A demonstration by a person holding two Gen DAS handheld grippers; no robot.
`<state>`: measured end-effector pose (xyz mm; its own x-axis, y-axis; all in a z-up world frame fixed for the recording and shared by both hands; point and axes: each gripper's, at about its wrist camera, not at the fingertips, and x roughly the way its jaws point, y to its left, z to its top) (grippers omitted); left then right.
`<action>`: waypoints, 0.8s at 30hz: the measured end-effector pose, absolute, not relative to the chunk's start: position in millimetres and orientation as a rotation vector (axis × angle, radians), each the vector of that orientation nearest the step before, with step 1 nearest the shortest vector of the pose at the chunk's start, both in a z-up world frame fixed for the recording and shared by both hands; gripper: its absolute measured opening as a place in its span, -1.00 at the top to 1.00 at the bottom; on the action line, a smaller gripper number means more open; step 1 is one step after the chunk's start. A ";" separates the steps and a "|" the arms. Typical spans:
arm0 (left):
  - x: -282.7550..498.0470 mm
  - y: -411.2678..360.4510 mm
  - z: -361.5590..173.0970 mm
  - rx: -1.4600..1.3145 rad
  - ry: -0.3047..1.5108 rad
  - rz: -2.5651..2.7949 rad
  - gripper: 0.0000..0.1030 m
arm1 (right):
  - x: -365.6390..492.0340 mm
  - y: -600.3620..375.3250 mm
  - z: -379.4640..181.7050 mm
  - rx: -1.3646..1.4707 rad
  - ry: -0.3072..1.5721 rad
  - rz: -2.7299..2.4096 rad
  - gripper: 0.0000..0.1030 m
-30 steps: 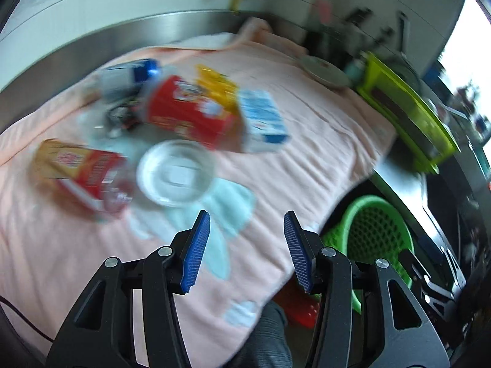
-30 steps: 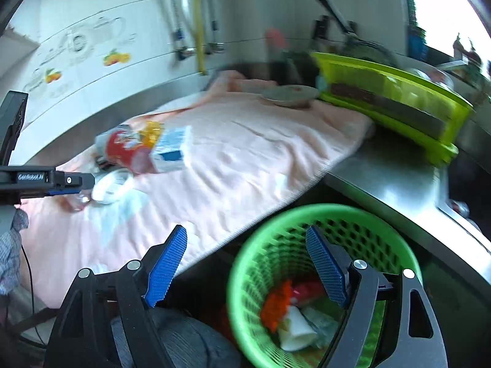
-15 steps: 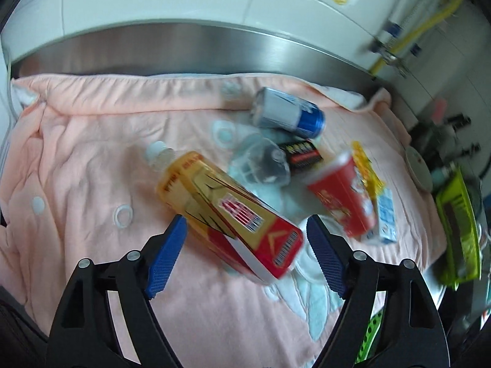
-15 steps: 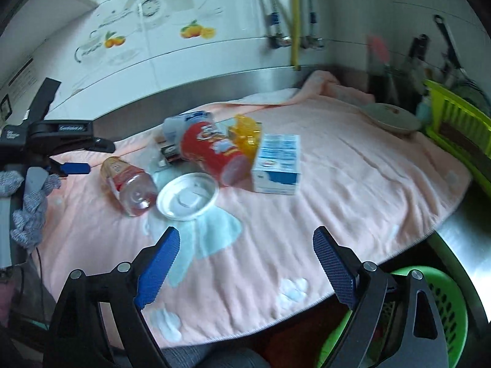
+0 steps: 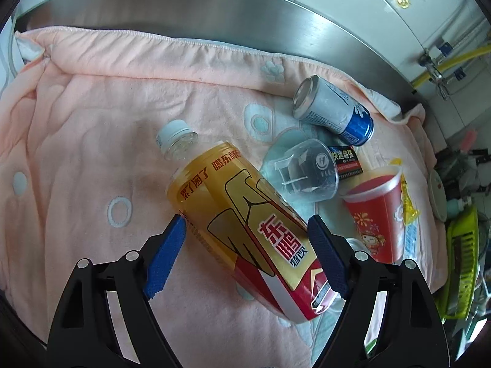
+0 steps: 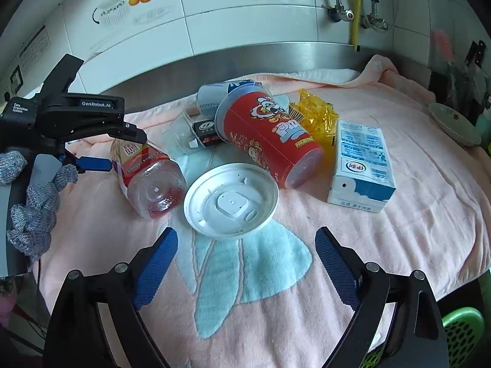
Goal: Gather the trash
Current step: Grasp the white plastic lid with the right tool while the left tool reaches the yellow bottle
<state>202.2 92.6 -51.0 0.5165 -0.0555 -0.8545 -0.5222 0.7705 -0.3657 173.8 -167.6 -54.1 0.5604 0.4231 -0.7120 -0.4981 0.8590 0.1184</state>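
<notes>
Trash lies clustered on a pink towel over the steel counter. Right wrist view: white plastic lid at centre, flat, rim against the base of a red paper cup lying on its side at 12 o'clock. Yellow wrapper and milk carton at 2 o'clock, carton just beside the cup. Green basket at 4 o'clock, below the counter edge. Left wrist view: drink can at 1 o'clock, clear plastic cup over a small black box, both close beside the bottle. Left gripper wide open, straddling the lower half of the energy drink bottle; bottle lies on its side, cap toward 11 o'clock; pad contact cannot be told. Right gripper wide open, holding nothing, fingertips apart from the lid.
</notes>
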 end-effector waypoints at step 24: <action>215.1 82.6 -65.7 -0.690 1.045 0.367 -0.72 | 211.5 -118.0 -87.0 -0.229 0.867 0.570 -0.77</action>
<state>215.1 82.6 -65.7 0.4687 -0.0414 -0.8824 -0.5834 0.7356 -0.3443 211.5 -118.0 -87.0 0.5104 0.3783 -0.7722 -0.5590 0.8284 0.0363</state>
